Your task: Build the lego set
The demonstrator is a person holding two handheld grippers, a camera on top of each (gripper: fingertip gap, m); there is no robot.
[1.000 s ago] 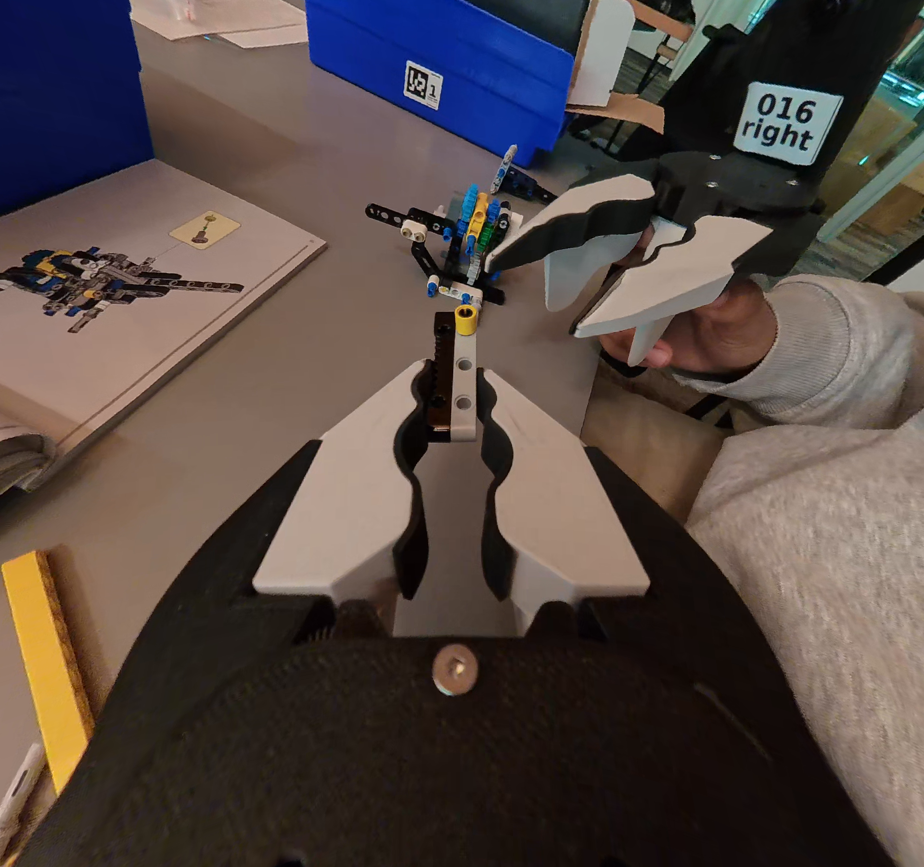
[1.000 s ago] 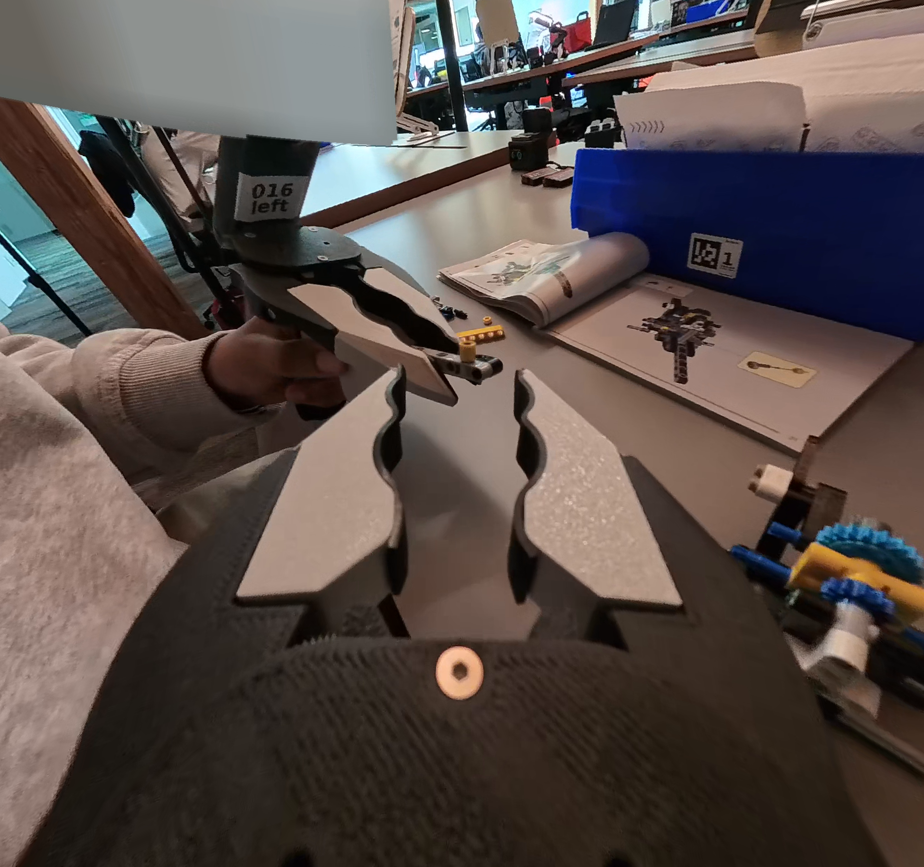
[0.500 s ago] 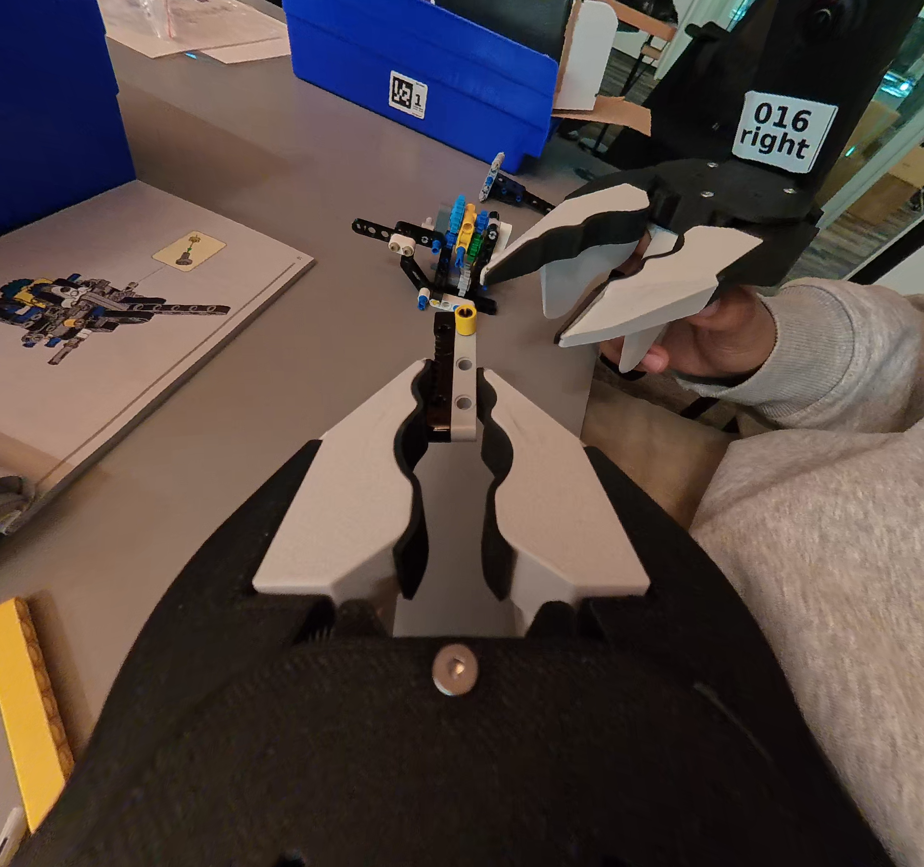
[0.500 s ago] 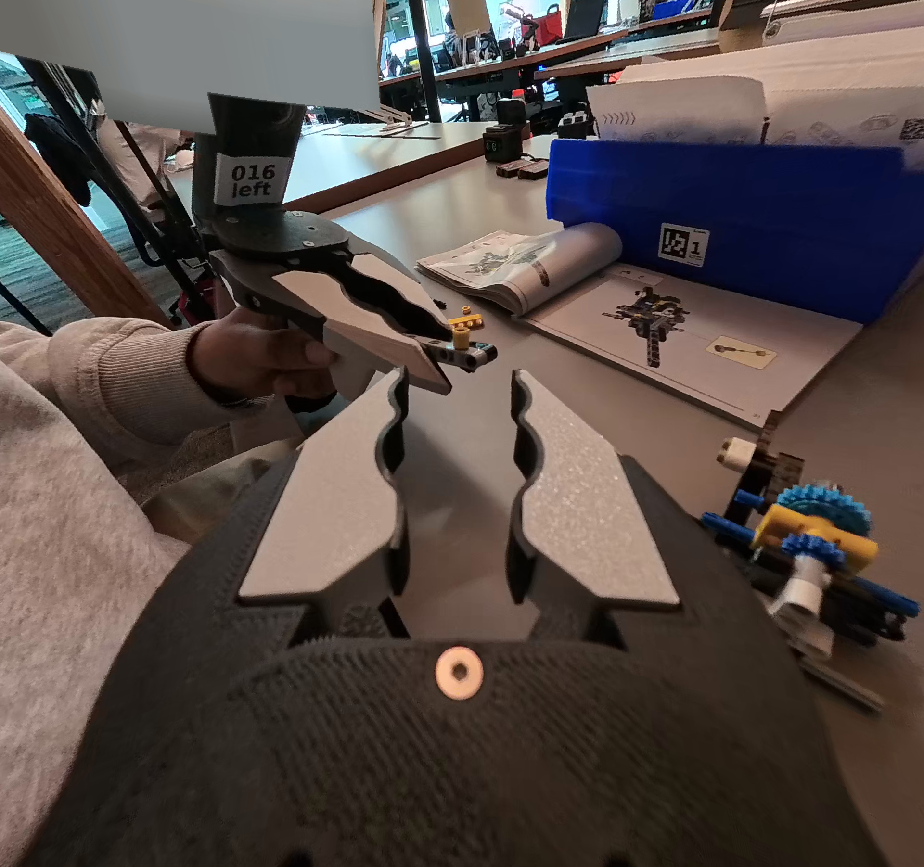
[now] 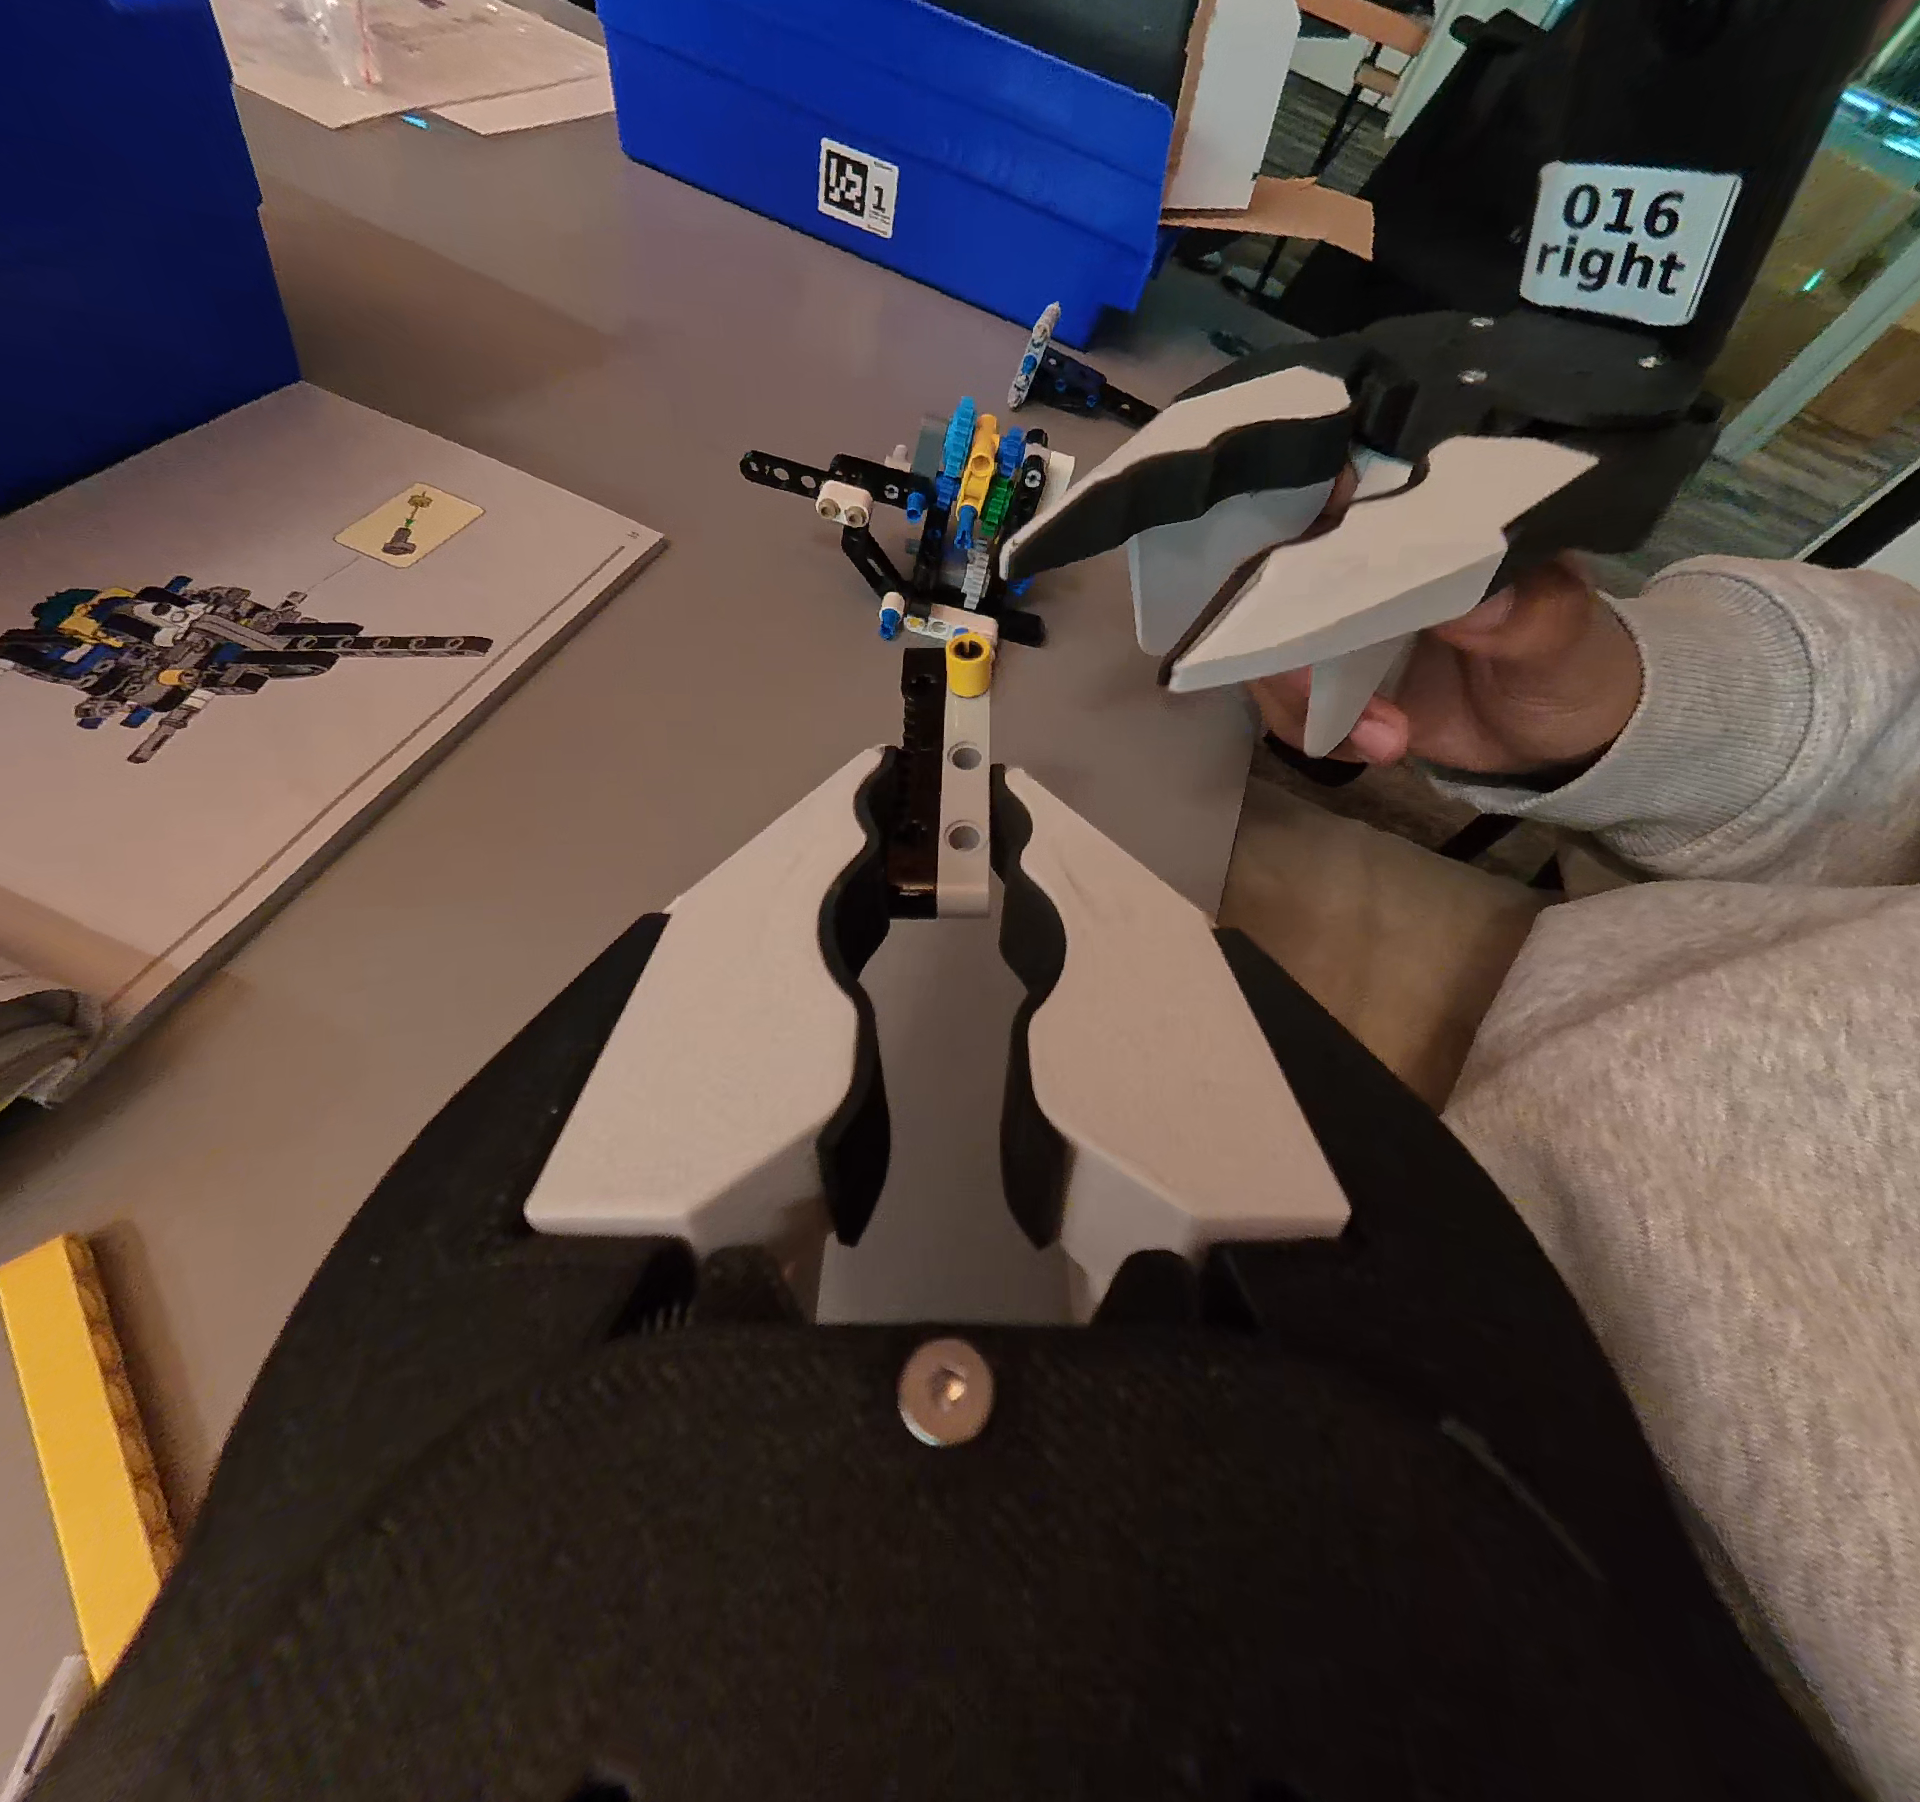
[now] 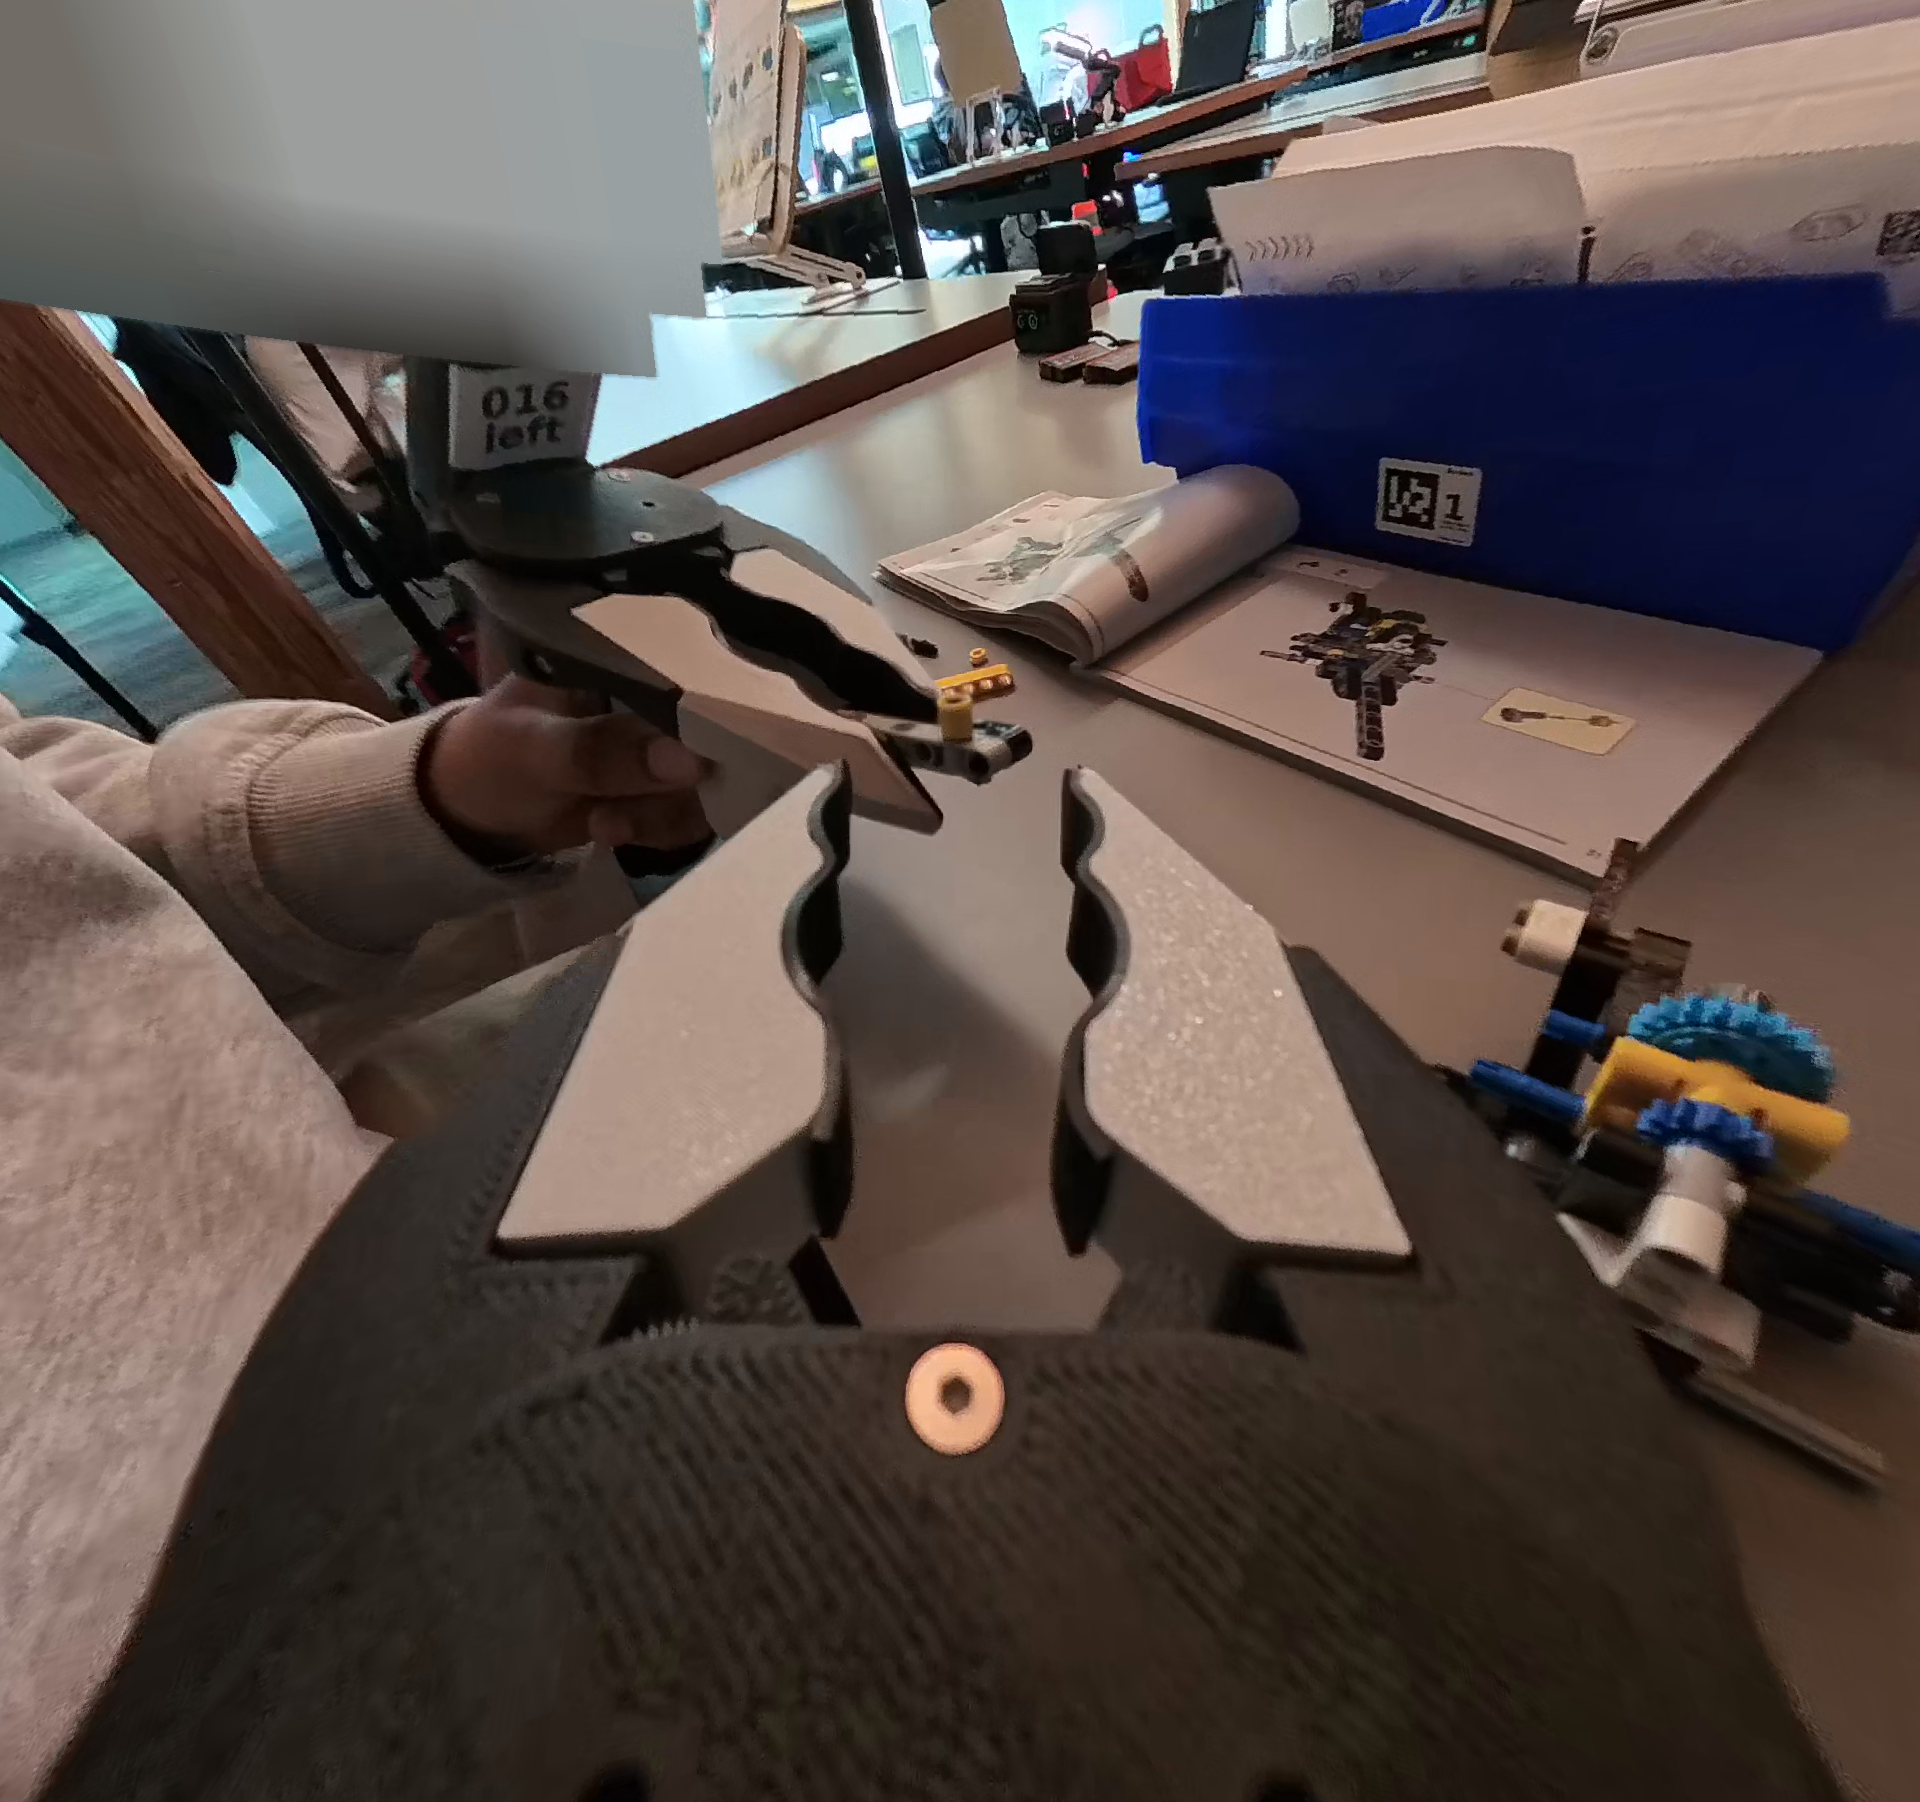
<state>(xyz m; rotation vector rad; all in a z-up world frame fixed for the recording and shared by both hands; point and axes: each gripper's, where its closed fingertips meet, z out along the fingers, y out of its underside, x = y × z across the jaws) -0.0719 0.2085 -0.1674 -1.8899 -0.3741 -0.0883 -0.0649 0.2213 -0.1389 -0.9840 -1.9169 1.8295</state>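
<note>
On the counter, with the lego model as the middle: left of it, an open booklet; behind it, a bin; just right of it, the right gripper; in front of it, a small lego piece in the left gripper.

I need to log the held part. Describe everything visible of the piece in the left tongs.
The small lego piece pairs a black toothed strip with a light grey beam showing round holes, side by side; a yellow bush sits at its far end. It looks like hard plastic. The left tongs clamp its near end, holding it above the table, pointing forward.
</note>
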